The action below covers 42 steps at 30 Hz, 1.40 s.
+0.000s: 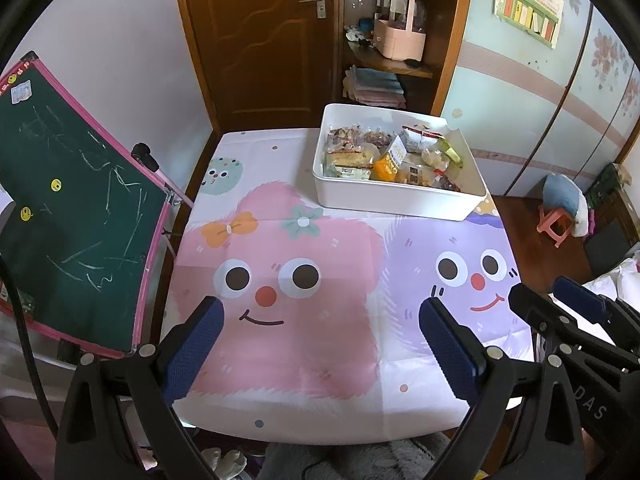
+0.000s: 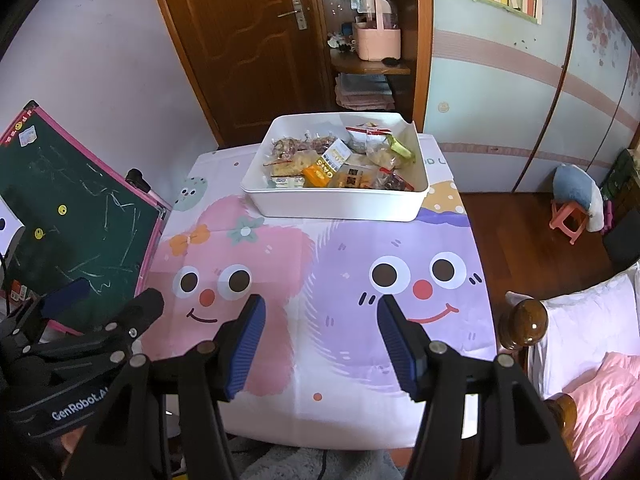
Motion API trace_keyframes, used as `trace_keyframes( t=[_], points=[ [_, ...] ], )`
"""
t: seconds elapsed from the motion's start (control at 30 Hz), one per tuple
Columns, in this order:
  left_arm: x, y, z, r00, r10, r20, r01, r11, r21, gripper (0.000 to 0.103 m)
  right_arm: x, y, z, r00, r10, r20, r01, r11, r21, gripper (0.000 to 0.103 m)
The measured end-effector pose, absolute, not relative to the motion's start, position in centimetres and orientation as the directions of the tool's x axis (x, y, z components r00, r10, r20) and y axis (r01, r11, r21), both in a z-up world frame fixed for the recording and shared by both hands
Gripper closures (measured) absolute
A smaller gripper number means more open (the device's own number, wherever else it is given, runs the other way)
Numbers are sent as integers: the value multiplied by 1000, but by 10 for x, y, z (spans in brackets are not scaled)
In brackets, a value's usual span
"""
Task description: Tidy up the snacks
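A white plastic bin [image 1: 384, 200] stands at the far side of the table and holds several wrapped snacks [image 1: 388, 156]. It also shows in the right wrist view [image 2: 332, 204], with the snacks [image 2: 340, 164] inside it. My left gripper [image 1: 320, 312] is open and empty above the near part of the table, well short of the bin. My right gripper [image 2: 320, 312] is open and empty too, beside the left one. The right gripper shows at the right edge of the left wrist view [image 1: 560, 300], and the left gripper at the left edge of the right wrist view [image 2: 104, 296].
The table carries a cartoon cloth [image 1: 304, 264] with pink and purple faces. A green chalkboard [image 1: 72, 208] leans at the table's left. A wooden door [image 1: 264, 40] and shelf [image 1: 392, 40] stand behind. A bed [image 2: 592, 352] and a pink stool [image 2: 572, 216] are to the right.
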<state>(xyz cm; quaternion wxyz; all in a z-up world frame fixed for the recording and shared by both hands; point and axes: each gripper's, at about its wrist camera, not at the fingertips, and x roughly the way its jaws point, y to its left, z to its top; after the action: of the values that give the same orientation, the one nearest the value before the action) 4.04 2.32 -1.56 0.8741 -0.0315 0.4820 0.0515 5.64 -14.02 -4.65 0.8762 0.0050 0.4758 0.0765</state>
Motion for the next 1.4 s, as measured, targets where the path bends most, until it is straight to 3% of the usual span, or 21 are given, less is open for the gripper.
trace_keyframes(
  t=[1.4],
  points=[
    [31,29,-24,516,90,-852,-139,990,20,5,50,-135,-45,538,163,-827,-157,983,92,44]
  ],
)
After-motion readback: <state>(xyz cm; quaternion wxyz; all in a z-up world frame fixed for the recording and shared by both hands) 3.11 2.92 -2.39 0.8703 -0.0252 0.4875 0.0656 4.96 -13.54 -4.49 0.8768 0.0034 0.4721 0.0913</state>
